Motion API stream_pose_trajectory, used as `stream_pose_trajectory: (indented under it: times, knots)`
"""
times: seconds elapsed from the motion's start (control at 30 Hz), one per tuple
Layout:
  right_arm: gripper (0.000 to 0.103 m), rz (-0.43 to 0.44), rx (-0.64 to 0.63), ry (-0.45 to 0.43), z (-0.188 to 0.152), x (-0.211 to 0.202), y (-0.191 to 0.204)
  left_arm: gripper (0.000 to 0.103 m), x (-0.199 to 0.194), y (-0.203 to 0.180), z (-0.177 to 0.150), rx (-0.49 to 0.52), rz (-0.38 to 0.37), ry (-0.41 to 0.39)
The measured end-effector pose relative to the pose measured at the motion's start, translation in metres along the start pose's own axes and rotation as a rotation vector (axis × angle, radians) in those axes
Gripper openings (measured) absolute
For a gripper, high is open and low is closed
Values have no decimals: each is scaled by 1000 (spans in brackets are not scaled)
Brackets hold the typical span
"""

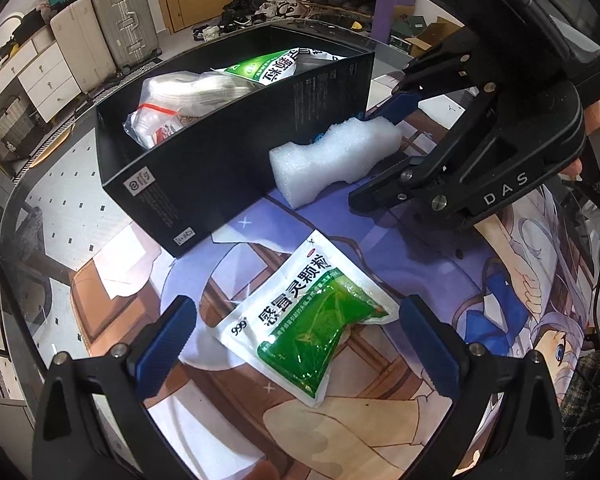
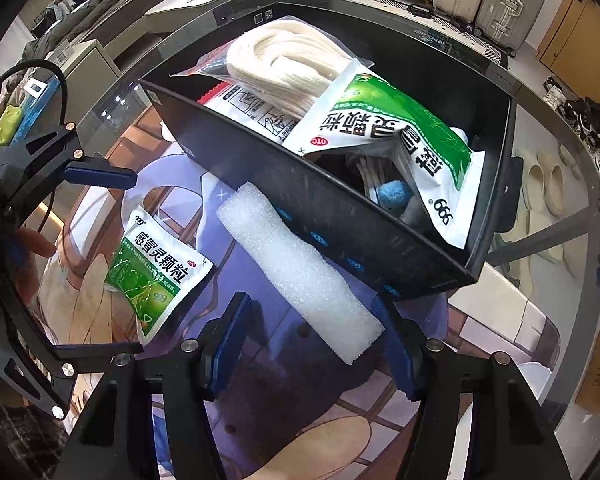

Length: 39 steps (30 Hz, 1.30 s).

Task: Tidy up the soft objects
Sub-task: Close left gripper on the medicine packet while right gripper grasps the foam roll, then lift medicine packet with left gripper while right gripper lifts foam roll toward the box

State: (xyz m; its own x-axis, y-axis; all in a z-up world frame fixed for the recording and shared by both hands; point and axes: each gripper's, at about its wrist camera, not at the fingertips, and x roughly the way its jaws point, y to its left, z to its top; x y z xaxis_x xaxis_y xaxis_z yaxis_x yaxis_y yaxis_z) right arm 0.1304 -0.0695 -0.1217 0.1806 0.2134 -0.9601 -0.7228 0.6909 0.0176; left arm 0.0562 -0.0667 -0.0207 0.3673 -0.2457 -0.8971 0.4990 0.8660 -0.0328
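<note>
A black box stands on the printed mat and holds a bag of white rope, a large green-and-white sachet and other soft items. A white foam block lies against the box's near wall; it also shows in the right wrist view. My right gripper is open with its fingers on either side of the foam's near end. A small green sachet lies flat on the mat, also in the right wrist view. My left gripper is open around it, just above.
The mat covers a glass table whose curved edge runs behind the box. Suitcases and a white drawer cabinet stand on the floor beyond. Shoes and cardboard boxes lie further off.
</note>
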Motion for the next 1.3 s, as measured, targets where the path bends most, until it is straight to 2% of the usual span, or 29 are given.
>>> stream_pose_trajectory:
  times: [0.1,0.27,0.33,0.43,0.73,0.8,1.13,1.3]
  knots:
    - [63,5,3,2,4,2,2,102,3,1,1,-7,-12,3]
    - [42,23,15,-7,5,0,3,97,9,3,0,-12,-23,17]
    - [41,31,16,-5,4,-3,3,96,10,3,0,-16,-27,15]
    - [37,42,16,-6,-3,-6,-1,88,12,6,-1,-24,-37,20]
    - [33,65,32,-15,-18,-18,-5,70,14,9,4,-56,-32,21]
    - [31,65,33,-15,-21,-20,-6,63,14,11,4,-59,-33,22]
    - [29,42,9,-7,-21,-21,-3,59,14,16,3,-97,-36,19]
    - [29,36,-6,-7,-15,-17,6,42,11,23,-2,-138,-27,8]
